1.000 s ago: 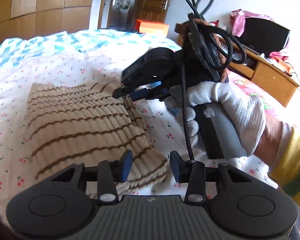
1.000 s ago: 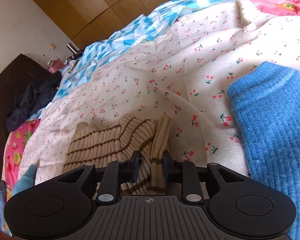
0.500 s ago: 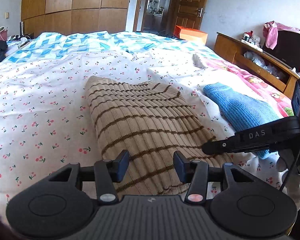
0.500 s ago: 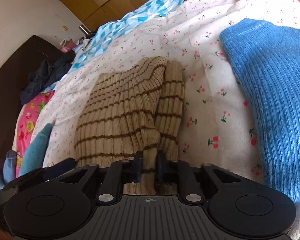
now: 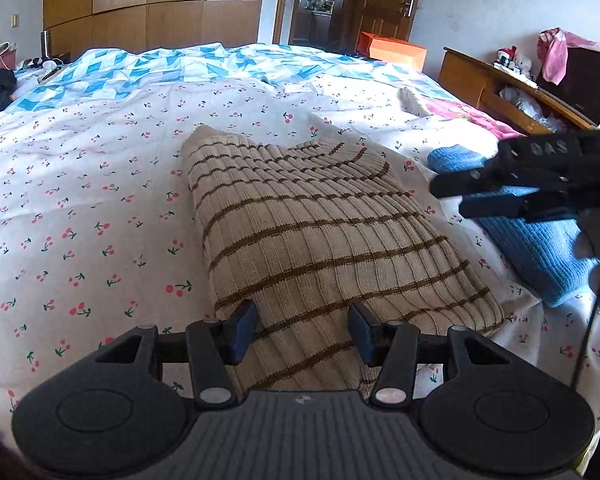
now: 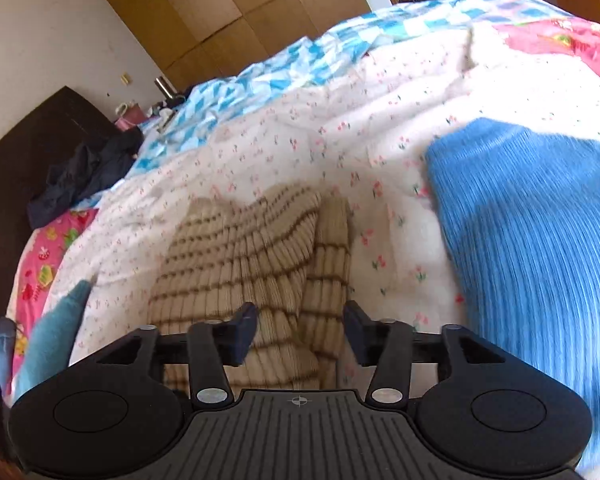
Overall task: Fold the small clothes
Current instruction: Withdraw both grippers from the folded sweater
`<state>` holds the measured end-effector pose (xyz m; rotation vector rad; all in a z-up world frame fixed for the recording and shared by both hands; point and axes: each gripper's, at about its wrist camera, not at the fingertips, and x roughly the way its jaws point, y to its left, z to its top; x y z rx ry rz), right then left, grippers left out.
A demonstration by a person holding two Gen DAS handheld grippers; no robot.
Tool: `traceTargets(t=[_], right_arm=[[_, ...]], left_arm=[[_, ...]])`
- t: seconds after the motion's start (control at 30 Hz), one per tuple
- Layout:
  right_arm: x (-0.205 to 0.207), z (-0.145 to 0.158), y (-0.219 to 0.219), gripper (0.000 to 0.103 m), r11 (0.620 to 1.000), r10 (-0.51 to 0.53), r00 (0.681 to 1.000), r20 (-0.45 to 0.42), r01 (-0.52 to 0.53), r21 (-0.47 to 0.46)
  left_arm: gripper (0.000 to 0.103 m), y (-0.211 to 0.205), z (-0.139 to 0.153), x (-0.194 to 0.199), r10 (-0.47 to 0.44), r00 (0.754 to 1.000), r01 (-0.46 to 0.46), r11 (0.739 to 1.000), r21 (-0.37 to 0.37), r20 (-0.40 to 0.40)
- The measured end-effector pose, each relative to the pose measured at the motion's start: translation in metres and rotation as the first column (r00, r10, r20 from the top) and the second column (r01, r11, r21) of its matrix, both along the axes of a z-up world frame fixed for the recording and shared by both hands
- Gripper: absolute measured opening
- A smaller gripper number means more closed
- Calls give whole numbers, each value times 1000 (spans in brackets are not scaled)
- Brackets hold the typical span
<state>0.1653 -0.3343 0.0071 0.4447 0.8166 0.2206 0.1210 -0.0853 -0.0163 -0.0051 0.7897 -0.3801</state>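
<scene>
Jaws on the right gripper (image 6: pixel 300 330) were opening, their pads spread clear of the striped beige knit (image 6: pixel 256 264) that lay between and beneath them, so nothing was clenched. The left gripper (image 5: pixel 302 330) hovered over the same garment's near end with its jaws parted and empty. The knit rested folded on the cherry-print bedsheet (image 5: pixel 80 200), running from the six o'clock edge of the left wrist view up toward twelve, with a narrower flap along its three o'clock side in the right wrist view.

A blue knit (image 5: pixel 540 256) lay just beside it at three o'clock. Judging from the blur in the right wrist view, a hasty withdrawal might have snagged the ribbing on a pad and dragged the flap open. Springy wool could also have relaxed unaided, and any sideways sweep risked rumpling the blue piece.
</scene>
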Motion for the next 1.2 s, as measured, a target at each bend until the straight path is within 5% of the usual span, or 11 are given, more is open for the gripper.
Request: traceTargets(t=[0.17,0.3,0.4,0.53,0.73,0.87,0.97,1.2], right_arm=[[57,-28,18,60,1000,-18,998,-61,19,15],[46,-25,20,21,998,-47,999,-7,48,37],[31,-32,0,14,985,-132,991,0,131,114],[33,-56,-13,13,970,-178,983,-54,184,161],[34,-47,-3,13,986,-154,988,-22,155,62],[30,-45,-1,28,989,-147,989,-26,147,9],[28,-32,9,30,986,-133,991,-6,132,-98],[-30,10,31,31,979,-69,991,111,89,-186]], left_arm=[[54,-1,4,3,12,1000,-12,1000,-2,22],[54,-3,4,7,9,1000,-9,1000,0,28],[54,-2,4,7,2,999,-1,1000,-22,46],[55,-6,1,6,-8,998,9,1000,-15,62],[55,-5,3,3,-6,999,6,1000,-5,39],[58,4,7,-3,22,999,-21,999,-28,41],[59,4,-9,3,23,998,-23,1000,1,-65],[59,14,10,-22,73,997,-73,997,-4,0]])
